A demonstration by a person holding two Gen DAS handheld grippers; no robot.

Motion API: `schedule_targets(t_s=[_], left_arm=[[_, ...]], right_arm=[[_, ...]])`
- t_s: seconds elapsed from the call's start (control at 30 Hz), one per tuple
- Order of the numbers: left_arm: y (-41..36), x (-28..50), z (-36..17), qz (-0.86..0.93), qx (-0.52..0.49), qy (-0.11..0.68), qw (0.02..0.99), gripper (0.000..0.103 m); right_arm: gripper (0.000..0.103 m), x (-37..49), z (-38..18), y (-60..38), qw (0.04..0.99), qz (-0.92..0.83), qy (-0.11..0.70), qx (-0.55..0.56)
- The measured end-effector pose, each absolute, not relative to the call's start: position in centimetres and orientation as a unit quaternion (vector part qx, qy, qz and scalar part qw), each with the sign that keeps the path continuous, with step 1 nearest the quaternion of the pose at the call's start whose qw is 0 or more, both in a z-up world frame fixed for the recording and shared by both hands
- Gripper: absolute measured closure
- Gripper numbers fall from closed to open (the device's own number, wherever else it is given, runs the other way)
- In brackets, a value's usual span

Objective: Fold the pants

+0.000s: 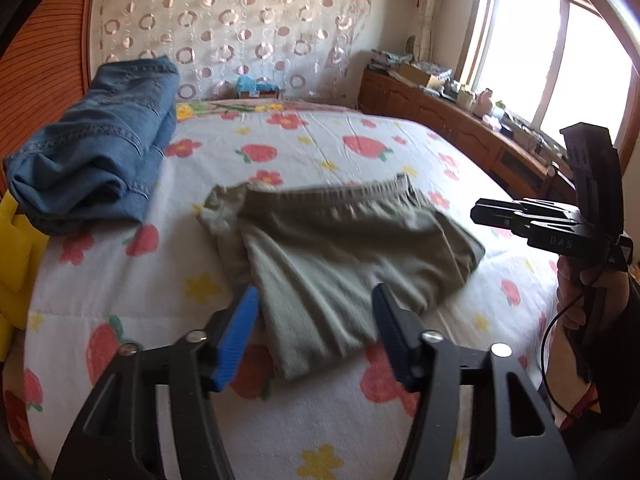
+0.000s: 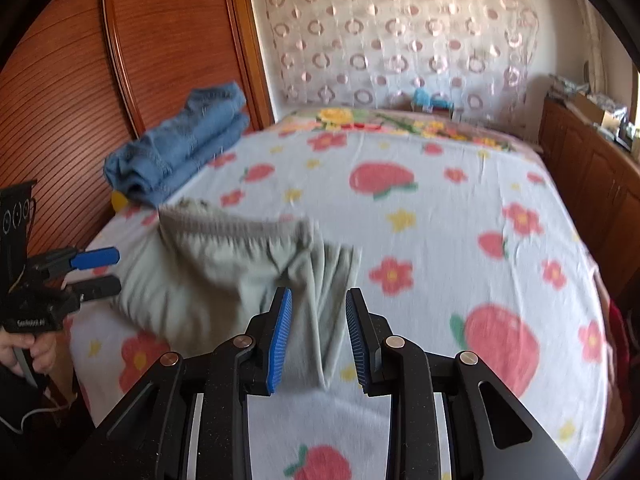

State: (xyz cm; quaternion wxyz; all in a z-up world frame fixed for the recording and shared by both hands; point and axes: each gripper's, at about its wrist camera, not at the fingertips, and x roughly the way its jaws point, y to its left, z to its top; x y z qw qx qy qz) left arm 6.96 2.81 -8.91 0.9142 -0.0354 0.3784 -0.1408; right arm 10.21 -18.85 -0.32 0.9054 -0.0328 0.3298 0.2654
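Observation:
Grey-green pants [image 1: 340, 248] lie folded on the flowered bed sheet [image 1: 320, 140], their elastic waistband on the far side. My left gripper [image 1: 316, 300] hovers open over the near left end of the pants, its blue pads apart and not pressing on the cloth. In the right wrist view the pants [image 2: 208, 280] stretch to the left, and my right gripper [image 2: 319, 296] stands open over their near right end, with cloth seen in the gap but not pinched. Each gripper shows in the other's view: the right gripper [image 1: 484, 214] at the right edge, the left gripper [image 2: 114, 272] at the left edge.
Folded blue jeans [image 1: 100, 148] are stacked at the far left of the bed, against a ribbed wooden panel [image 2: 80, 80]. A yellow object [image 1: 16, 264] lies by the left edge. A cluttered wooden cabinet [image 1: 440, 112] runs along the right side under the window.

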Motion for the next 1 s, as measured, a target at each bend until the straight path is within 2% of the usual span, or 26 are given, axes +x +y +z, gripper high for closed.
schedule_targets(t_s=[0.27, 0.4, 0.57, 0.6, 0.93, 0.97, 1.0], left_arm=[[3.2, 6.9, -10.2, -0.129, -0.032, 0.398, 0.908, 0.060], [3.2, 7.2, -10.6, -0.124, -0.031, 0.403, 0.906, 0.061], [3.2, 7.2, -10.8, -0.123, -0.032, 0.403, 0.906, 0.061], [3.2, 7.3, -10.8, -0.122, -0.031, 0.403, 0.906, 0.061], [3.4, 7.2, -10.8, -0.121, -0.036, 0.401, 0.907, 0.061], [3.4, 7.2, -10.8, -0.121, -0.036, 0.401, 0.907, 0.061], [3.4, 7.2, -10.8, -0.121, -0.036, 0.401, 0.907, 0.061]], right_arm=[[0.074, 9.7, -1.6, -19.0, 0.891, 0.285, 0.353, -0.025], [0.075, 10.1, -2.0, -18.7, 0.890, 0.280, 0.357, -0.033], [0.099, 10.0, -2.3, -18.8, 0.888, 0.288, 0.356, -0.028], [0.100, 9.8, -2.1, -19.1, 0.895, 0.277, 0.348, -0.029], [0.100, 8.7, -2.2, -20.2, 0.900, 0.261, 0.350, -0.019], [0.097, 8.7, -2.1, -20.3, 0.901, 0.261, 0.347, -0.017], [0.085, 8.8, -1.9, -20.2, 0.901, 0.262, 0.344, -0.016]])
